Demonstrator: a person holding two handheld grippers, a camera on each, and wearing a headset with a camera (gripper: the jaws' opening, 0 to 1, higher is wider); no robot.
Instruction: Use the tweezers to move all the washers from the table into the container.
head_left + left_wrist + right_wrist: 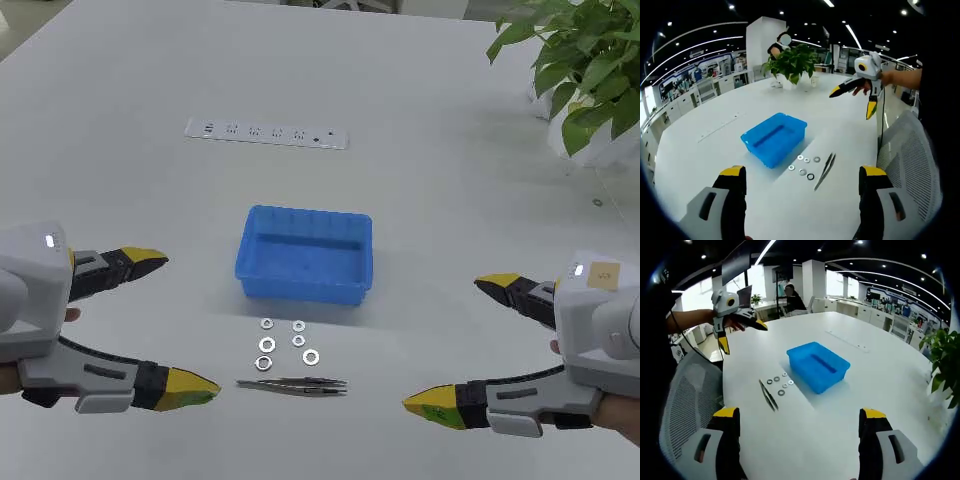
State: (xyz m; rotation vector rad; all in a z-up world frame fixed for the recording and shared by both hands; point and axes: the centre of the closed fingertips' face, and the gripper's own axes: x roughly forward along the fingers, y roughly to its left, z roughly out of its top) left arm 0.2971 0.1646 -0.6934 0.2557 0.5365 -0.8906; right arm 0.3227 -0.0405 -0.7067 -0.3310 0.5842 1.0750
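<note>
Hand-held grippers: two; washers: six

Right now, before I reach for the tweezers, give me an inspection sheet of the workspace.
Surface: white table, no spills or marks seen.
Job's things: blue container, no washers seen inside; six washers lie loose in front of it; tweezers lie flat beside the washers, on the person's side.
Clutter: power strip behind the container.
Grippers: left gripper and right gripper both open, holding nothing, on either side of the washers.
Cables: dark cable hangs from the right gripper.
Surroundings: potted plant at the table's far right; mesh chair by the table; open office behind.
</note>
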